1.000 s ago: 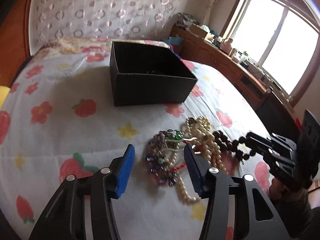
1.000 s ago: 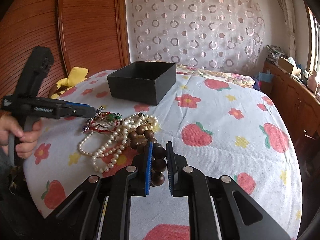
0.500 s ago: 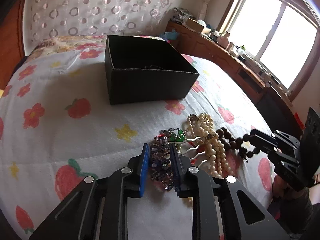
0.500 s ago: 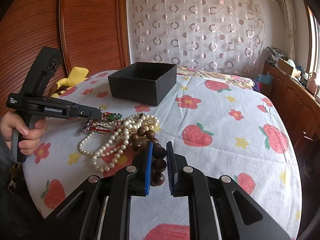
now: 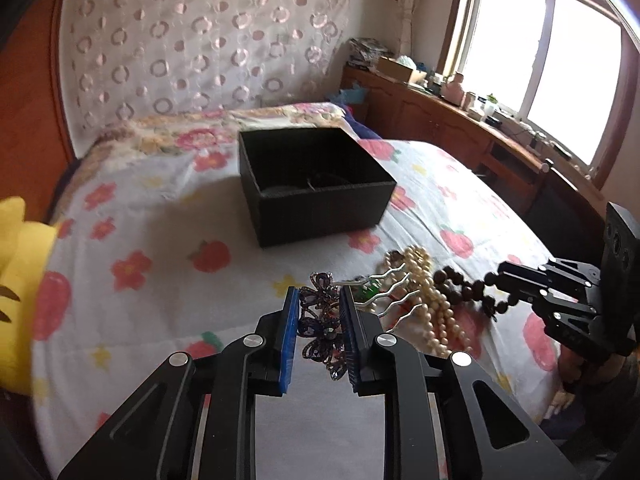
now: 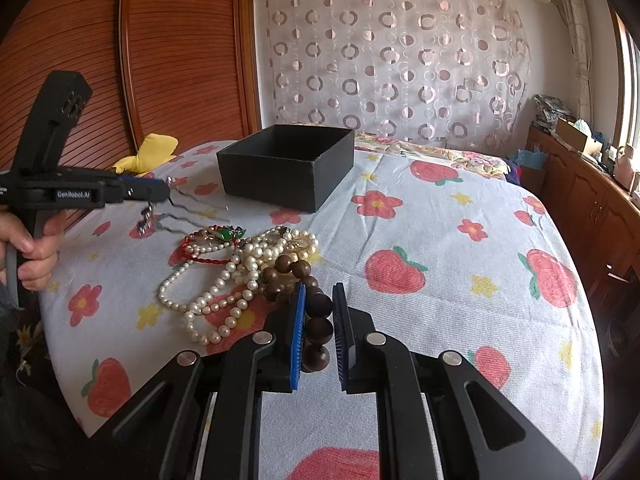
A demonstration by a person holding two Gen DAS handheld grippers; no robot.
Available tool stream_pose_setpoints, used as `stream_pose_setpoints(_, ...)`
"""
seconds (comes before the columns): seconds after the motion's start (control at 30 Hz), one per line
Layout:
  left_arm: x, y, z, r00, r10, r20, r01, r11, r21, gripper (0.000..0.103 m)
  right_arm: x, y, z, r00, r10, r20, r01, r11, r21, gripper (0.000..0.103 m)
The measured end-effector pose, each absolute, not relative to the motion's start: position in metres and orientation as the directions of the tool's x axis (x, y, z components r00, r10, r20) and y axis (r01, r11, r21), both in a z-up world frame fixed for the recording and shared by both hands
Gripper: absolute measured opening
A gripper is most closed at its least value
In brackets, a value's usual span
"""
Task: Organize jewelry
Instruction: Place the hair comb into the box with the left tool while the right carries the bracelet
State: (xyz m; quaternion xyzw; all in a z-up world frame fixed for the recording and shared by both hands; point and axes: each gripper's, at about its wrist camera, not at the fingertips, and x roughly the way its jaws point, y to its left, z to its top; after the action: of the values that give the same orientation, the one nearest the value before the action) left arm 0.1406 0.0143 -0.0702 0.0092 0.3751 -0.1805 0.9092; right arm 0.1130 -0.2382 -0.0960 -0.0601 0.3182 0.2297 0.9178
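My left gripper (image 5: 320,320) is shut on a purple jewelled hair comb (image 5: 320,332) with wavy silver prongs (image 5: 394,292), held above the bedspread; it also shows in the right wrist view (image 6: 160,190). My right gripper (image 6: 319,320) is shut on a dark wooden bead bracelet (image 6: 318,312), which also shows in the left wrist view (image 5: 464,286). A pearl necklace (image 6: 224,292), a red cord with a green stone (image 6: 224,236) and more pearls (image 5: 424,280) lie in a pile. An open black box (image 5: 316,184) stands behind, also in the right wrist view (image 6: 288,166).
A bed with a strawberry and flower bedspread (image 6: 440,240) bears everything. A yellow plush (image 5: 20,280) lies at the left edge. A wooden sideboard (image 5: 460,128) under the window runs along the right. A wooden headboard (image 6: 180,60) is behind.
My left gripper closed on the purple hair comb and lifted it off the pile toward the left. My right gripper stayed shut on the wooden bead bracelet.
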Motion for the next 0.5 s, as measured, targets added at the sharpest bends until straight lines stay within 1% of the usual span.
stream_pose_setpoints(0.27,0.144,0.027,-0.052,0.695,-0.295,-0.655,0.299,0.948,-0.110,0.019,0.110,-0.235,-0.091,0.696,0.391,-0.602,-0.468,0.883,0.033,0.015)
stream_pose_setpoints(0.5,0.153,0.026,-0.034,0.727,-0.299,-0.618,0.288,0.950,-0.121,0.019,0.110,-0.225,-0.057,0.720,0.417,-0.555,-0.508,0.861,-0.012,0.015)
